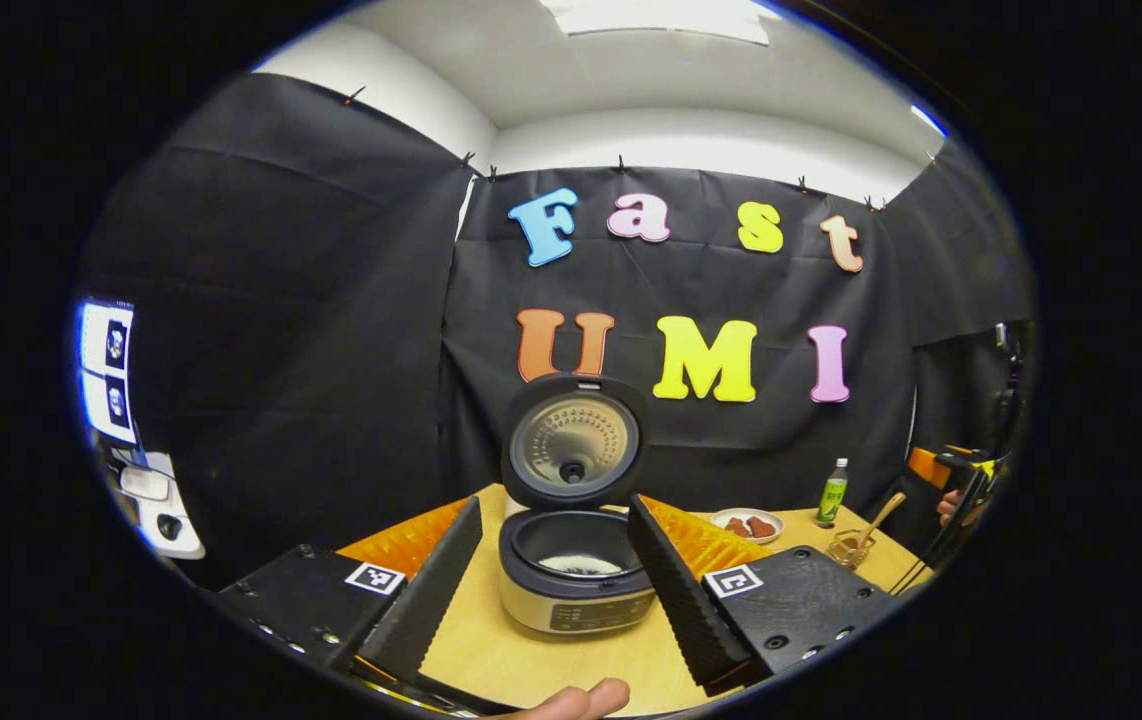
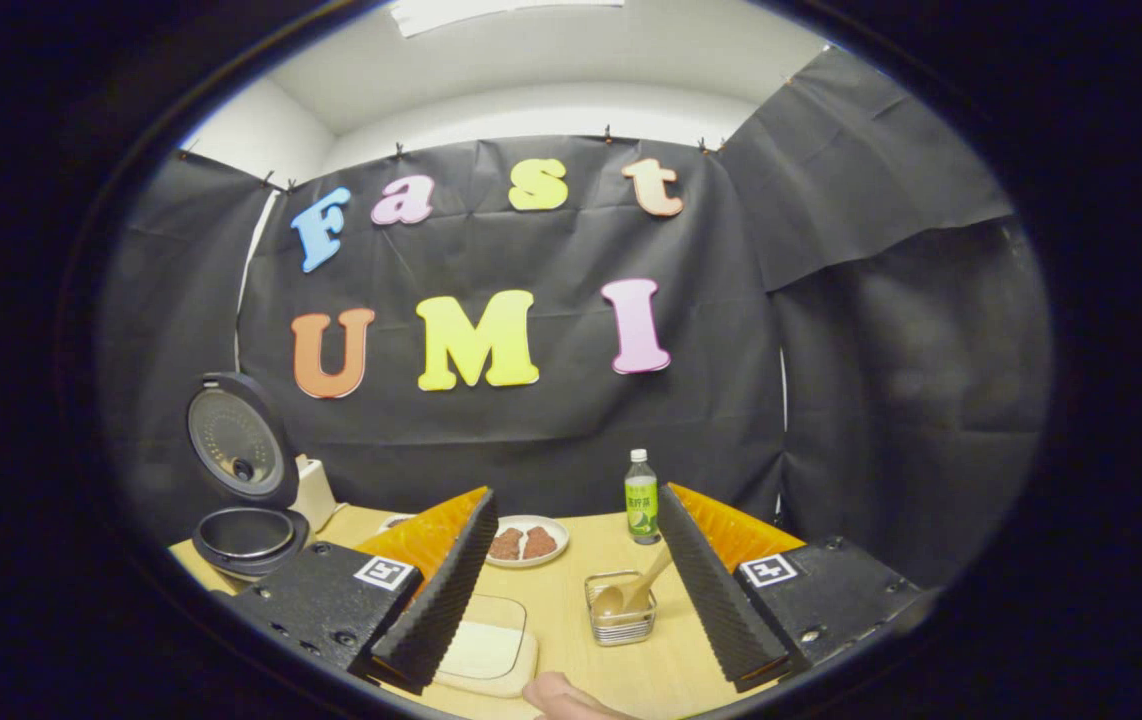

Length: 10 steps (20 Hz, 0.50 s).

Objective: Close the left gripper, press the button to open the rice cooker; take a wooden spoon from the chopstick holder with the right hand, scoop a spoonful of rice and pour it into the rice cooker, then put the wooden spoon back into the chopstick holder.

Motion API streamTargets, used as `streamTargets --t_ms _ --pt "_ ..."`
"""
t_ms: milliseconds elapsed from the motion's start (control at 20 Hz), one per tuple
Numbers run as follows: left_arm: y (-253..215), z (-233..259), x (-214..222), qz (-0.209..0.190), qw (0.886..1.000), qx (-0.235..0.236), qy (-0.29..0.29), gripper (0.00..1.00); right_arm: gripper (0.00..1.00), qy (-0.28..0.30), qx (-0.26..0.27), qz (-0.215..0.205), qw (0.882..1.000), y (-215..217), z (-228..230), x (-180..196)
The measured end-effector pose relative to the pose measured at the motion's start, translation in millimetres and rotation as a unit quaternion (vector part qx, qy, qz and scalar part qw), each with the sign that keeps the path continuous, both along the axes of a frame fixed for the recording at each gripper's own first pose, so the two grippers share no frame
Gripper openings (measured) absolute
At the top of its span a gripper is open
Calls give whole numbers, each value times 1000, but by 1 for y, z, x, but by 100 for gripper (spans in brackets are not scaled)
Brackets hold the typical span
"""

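Rice cooker [image 1: 576,570]: stands on the wooden counter [image 1: 491,650], lid [image 1: 573,442] raised upright at the back, inner pot exposed with a pale layer of rice at its bottom; in the left gripper view it sits directly ahead, framed between the two fingers. Left gripper [image 1: 556,575]: fingers spread wide apart, empty, touching nothing. Right gripper [image 2: 576,575]: likewise spread wide and empty, hovering above the counter. Chopstick holder [image 2: 621,608]: a small clear square container on the counter, between and just beyond the right gripper's fingers. Wooden spoon [image 2: 634,590]: resting in the chopstick holder, bowl down, handle leaning up and to the right; neither gripper touches it. Rice container [image 2: 484,645]: a shallow clear tray of white rice, just left of the chopstick holder, partly hidden by the right gripper's left finger. Plate [image 2: 527,541]: small, white, carrying two reddish-brown pieces, farther back on the counter. Bottle [image 2: 641,509]: green label, white cap, upright near the back wall, right of the plate. In the right gripper view the rice cooker stands at the far left, well apart from the chopstick holder.
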State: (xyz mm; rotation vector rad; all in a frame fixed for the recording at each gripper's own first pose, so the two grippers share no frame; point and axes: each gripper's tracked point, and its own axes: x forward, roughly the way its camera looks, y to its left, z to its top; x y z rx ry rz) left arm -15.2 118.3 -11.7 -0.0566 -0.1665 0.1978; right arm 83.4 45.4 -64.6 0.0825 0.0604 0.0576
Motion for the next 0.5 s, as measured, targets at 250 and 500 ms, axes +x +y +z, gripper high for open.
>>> streamTargets --t_ms 250,500 --pt "14 51 25 13 1000 2 -5 95 100 -22 -8 11 1000 16 12 -61" --pt "22 107 68 9 1000 -5 -29 94 100 -12 2 16 1000 18 -4 -99"
